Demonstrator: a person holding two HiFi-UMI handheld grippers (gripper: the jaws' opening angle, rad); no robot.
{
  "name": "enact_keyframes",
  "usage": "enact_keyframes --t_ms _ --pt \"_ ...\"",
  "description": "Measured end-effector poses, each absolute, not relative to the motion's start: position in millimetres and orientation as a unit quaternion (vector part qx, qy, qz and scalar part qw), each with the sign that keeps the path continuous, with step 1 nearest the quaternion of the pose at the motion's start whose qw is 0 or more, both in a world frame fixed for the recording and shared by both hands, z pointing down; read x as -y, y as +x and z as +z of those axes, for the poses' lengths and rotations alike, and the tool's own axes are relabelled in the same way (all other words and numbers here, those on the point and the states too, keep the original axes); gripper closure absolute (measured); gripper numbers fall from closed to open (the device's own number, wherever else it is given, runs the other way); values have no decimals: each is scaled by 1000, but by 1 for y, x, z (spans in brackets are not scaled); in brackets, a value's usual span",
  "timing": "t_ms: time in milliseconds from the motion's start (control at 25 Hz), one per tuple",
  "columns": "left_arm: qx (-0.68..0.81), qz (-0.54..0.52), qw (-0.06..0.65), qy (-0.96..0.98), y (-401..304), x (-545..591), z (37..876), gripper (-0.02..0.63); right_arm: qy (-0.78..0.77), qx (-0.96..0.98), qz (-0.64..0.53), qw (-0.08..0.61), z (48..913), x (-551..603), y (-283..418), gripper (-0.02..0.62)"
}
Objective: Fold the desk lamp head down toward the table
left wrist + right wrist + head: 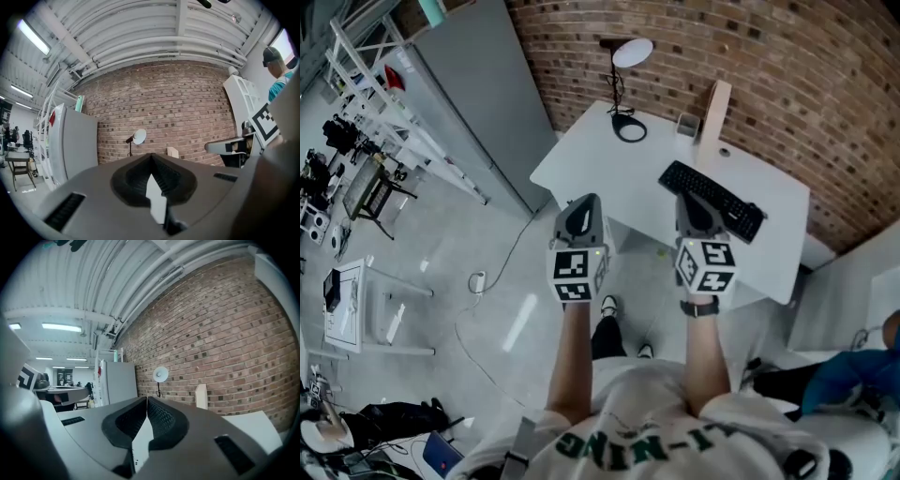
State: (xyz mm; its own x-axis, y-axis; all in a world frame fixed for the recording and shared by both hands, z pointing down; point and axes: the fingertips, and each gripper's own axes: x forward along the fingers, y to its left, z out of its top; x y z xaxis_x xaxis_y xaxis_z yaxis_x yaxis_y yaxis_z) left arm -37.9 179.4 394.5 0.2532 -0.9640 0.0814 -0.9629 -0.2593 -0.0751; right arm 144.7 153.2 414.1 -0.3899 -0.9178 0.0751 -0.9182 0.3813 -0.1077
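The desk lamp [632, 53] stands upright at the bench's [581, 164] far corner, head raised, well ahead of both tongs. Left tongs [580, 208] and right tongs [694, 208] are closed and empty. The left seems slightly nearer, though this steep view makes that uncertain.

From above: grey left gripper [578, 217] and right gripper [694, 210] before a white table [598, 157] bearing a black keyboard [713, 201] and an upright, white-headed black desk lamp [632, 52].

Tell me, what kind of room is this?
Likely an office or lab workspace: a white desk with a keyboard and a desk lamp stands against a brick wall.
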Motion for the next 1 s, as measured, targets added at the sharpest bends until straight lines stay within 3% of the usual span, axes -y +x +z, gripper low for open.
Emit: enact_keyframes --t_ms 1000 --pt "-551 -35 25 -833 -125 87 375 614 589 804 75 1 396 84 47 589"
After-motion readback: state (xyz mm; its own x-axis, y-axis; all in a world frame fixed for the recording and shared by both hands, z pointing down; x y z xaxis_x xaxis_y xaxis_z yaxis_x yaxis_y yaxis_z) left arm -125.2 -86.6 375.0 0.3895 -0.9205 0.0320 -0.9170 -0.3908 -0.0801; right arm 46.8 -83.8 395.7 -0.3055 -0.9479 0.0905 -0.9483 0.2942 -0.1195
